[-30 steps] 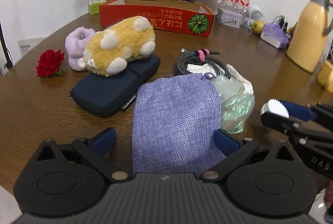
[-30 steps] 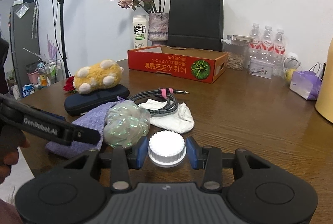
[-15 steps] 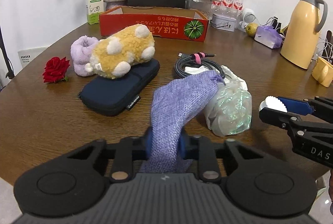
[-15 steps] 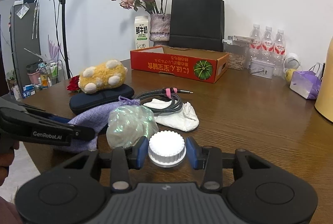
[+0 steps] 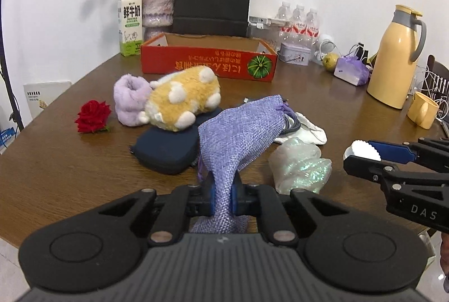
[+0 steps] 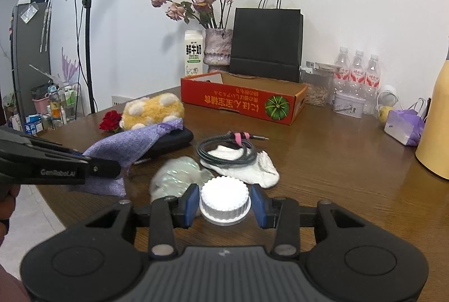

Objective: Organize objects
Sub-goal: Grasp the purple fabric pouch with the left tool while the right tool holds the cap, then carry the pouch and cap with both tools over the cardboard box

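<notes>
left tongs (image 5: pixel 223 196): clamped on the bottom end of the purple pouch (image 5: pixel 241 130), lifted off the table (image 5: pixel 64 161); its drawstring mouth points away, over the dark case (image 5: pixel 165 153).
right tongs (image 6: pixel 224 202): gripping a white ribbed cap (image 6: pixel 224 201), held above the table edge.
around: shiny crumpled bag (image 5: pixel 300 164), cable coil (image 6: pixel 226 150) on a white cloth (image 6: pixel 252 167), plush toy (image 5: pixel 182 99) on the case, red rose (image 5: pixel 92 116).
progress: early, I'd judge. The red box (image 5: pixel 209 63) looks like the likely bin; most items are still loose.
unclear: box interior hidden from both views; pouch contents unknown; whatever the cap belongs to is not visible.
</notes>
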`<state>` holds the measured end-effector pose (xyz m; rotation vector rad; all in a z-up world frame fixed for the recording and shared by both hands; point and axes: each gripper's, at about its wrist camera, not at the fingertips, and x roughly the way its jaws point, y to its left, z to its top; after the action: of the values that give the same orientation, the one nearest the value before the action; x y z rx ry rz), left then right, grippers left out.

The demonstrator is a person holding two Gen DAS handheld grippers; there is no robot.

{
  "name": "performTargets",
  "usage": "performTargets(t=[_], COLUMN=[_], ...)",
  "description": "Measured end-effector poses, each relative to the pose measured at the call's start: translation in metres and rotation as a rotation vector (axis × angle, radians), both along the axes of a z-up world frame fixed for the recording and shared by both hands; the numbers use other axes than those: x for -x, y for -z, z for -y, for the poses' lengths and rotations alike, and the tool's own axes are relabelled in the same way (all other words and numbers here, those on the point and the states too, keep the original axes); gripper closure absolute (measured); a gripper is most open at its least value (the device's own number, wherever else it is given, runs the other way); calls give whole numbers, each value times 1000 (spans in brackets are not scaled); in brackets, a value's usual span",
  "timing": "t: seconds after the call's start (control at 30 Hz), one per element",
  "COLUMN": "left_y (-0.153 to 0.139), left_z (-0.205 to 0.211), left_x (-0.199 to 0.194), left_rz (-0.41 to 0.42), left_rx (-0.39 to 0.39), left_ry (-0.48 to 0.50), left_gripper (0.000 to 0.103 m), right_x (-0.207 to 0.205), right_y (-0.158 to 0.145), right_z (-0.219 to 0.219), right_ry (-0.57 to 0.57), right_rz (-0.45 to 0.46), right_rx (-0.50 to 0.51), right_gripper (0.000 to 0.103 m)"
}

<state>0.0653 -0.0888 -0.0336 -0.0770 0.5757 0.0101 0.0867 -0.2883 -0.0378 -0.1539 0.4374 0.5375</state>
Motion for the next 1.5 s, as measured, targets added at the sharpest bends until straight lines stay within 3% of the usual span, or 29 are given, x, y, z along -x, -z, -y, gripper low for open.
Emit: performTargets(t=[0.4, 0.63, 1.03, 1.5], left_y=[-22, -37, -49, -67], left_z=[-36, -54, -72, -87], left_x=[22, 16, -19, -73], left_rz=[59, 89, 85, 84], left_rx=[-38, -55, -35, -24], left_ry=[48, 65, 76, 79], left_gripper=[93, 93, 92, 92], right_x=[15, 15, -8, -64], right_y=[-17, -27, -40, -60], right_z=[-38, -68, -96, -113], right_ry=[14, -9, -9, 11], right_rz=[26, 38, 56, 65], right_rx=[4, -2, -3, -20], right_gripper=[64, 64, 64, 64])
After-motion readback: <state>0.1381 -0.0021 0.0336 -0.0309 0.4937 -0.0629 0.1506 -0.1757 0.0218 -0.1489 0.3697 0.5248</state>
